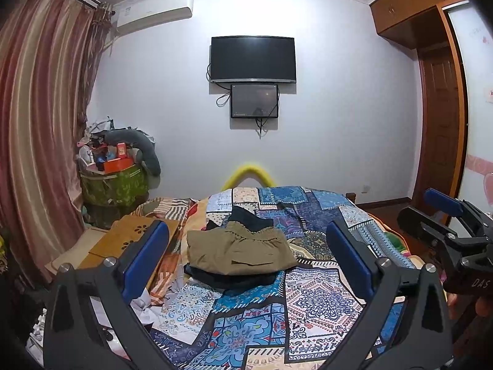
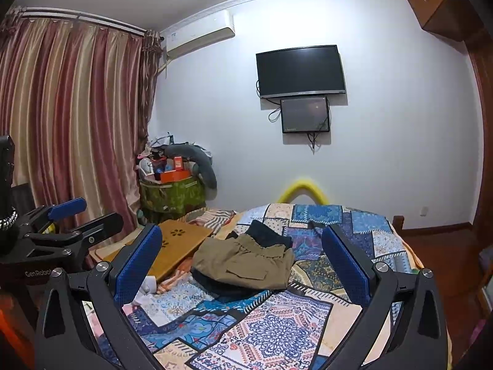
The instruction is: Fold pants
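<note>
Your left gripper (image 1: 248, 256) is spread wide, blue pads (image 1: 144, 259) well apart, nothing between them and nothing touching them. It hangs above the patchwork bedspread (image 1: 320, 302), short of the clothes. Your right gripper (image 2: 242, 257) is the same: fingers fully released, blue pads (image 2: 138, 262) gripping nothing, raised off the bed. Each gripper shows in the other's view, the right one at the right edge of the left wrist view (image 1: 443, 215), the left one at the left edge of the right wrist view (image 2: 71, 219). They sit side by side, apart, both empty-handed.

The khaki pants (image 1: 237, 251) lie folded into a compact rectangle near the middle of the bedspread, elastic waistband towards the far wall, a flap pocket facing up. They rest on top of a dark garment (image 1: 228, 277) whose edge pokes out at the near side. Another dark piece (image 1: 249, 217) lies just behind the waistband, touching it.

Containers: a green patterned bin (image 1: 115, 186) stands in the far left corner by the striped curtain (image 1: 40, 117), overfilled. An orange box (image 1: 117, 164) sits on top with a red box (image 1: 121, 149) above it, and a grey padded roll (image 1: 144, 148) drapes over the rim. The rest of the contents are too cluttered to tell.

A wooden lap tray (image 1: 129, 237) with flower cut-outs lies at the left edge of the bed, beside the clothes.
</note>
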The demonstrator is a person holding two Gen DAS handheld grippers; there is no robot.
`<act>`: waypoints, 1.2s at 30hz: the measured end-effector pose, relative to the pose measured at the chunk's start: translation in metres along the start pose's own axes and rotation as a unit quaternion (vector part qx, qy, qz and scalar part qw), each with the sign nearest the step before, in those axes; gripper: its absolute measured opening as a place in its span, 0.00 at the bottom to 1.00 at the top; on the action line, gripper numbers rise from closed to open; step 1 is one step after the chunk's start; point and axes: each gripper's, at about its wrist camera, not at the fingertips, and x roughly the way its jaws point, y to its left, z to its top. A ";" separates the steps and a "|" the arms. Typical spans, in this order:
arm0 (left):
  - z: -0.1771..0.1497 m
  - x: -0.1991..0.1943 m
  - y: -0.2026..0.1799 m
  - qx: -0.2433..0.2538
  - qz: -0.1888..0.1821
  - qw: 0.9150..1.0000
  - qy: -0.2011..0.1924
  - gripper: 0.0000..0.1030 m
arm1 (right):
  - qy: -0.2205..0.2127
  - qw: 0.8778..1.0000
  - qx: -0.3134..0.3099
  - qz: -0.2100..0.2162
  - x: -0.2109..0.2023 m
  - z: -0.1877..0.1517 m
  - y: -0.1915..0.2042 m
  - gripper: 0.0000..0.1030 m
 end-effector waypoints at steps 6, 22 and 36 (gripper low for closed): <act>0.002 0.001 0.001 -0.002 -0.002 1.000 0.001 1.00 | 0.000 1.000 0.002 -0.003 -0.002 0.001 -0.001 1.00; 0.002 -0.001 0.001 0.004 -0.015 1.000 0.002 1.00 | 0.003 1.000 0.002 -0.010 -0.004 0.003 -0.002 1.00; 0.003 -0.001 0.002 -0.004 -0.027 1.000 0.014 1.00 | 0.002 1.000 0.003 -0.012 -0.004 0.004 -0.003 1.00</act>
